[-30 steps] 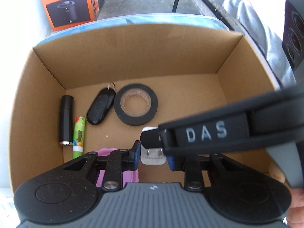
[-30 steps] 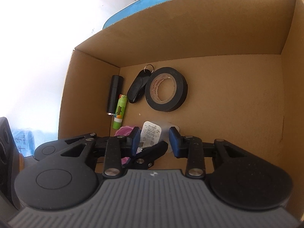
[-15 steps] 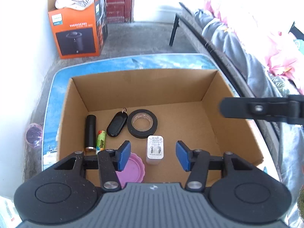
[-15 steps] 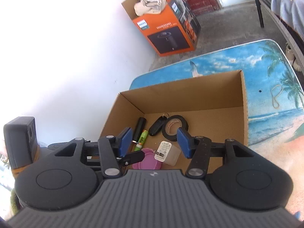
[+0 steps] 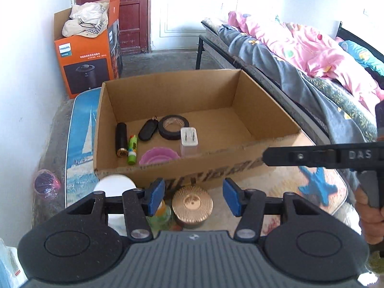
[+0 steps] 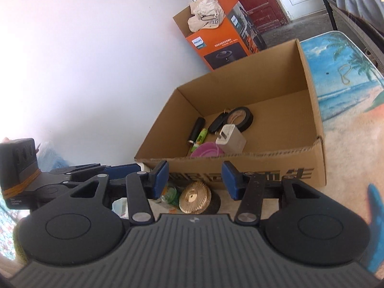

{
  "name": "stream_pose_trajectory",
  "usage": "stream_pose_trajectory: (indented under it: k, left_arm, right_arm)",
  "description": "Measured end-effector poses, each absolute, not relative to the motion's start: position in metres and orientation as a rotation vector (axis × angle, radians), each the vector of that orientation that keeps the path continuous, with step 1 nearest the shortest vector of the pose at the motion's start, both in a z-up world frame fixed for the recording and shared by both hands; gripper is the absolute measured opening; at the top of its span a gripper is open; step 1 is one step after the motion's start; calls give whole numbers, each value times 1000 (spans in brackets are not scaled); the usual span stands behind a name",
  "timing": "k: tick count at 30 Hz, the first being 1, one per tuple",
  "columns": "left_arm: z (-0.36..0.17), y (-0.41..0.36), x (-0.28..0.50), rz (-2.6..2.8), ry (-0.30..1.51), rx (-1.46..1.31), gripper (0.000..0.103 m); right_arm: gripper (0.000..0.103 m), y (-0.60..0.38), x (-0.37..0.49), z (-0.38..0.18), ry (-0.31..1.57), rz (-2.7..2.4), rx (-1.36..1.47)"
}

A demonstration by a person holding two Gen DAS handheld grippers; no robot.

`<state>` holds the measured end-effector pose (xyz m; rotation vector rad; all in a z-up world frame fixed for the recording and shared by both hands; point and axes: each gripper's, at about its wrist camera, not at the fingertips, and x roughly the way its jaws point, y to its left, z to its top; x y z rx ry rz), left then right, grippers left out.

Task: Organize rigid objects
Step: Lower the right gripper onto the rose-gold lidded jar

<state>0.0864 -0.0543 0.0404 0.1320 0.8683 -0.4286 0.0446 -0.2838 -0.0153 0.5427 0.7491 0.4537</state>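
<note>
Our left gripper (image 5: 194, 196) hangs over the near items with its jaws apart and nothing between them, and our right gripper (image 6: 195, 176) is closing, also on nothing. Both sit just near of the cardboard box (image 5: 240, 165), so we judge the step in hand to be picking the next loose thing from the surface (image 5: 81, 129). From left to right outside the box we see a white round lid (image 5: 115, 184), a green-tinted bottle (image 5: 160, 216) partly hidden by a gripper finger, and a gold ribbed lid (image 5: 192, 201) on a dark jar. To do this well we should come down straight over the gold lid, span it evenly, and close gently so the jar does not tip against the box wall. Inside the box, along its left near corner, lie a black cylinder (image 5: 121, 138), a green tube (image 5: 133, 148), a black key fob (image 5: 148, 130), a pink lid (image 5: 159, 156), a roll of black tape (image 5: 173, 127) and a white charger plug (image 5: 189, 139), standing prongs up. The right half of the box is bare.
</note>
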Motion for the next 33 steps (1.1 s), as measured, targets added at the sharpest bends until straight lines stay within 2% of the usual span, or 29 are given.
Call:
stream_pose_trajectory:
  k: [3,7,20,33]
  left_arm:
    - [22,-53,75,-434,891,157,55]
    - [-7,-54,71,-418,932,182,54]
    - [-52,-74,77,-428,923,269,54]
    - [-62,-86,76,-387,868,285,53]
  right_arm:
    - [37,-267,51,-37,791,465,558]
    - [32,-247,63,-57,807,478,570]
    - [31,-221,84,-81,821,474,579]
    - [30,-215,91,-91,856,451,585]
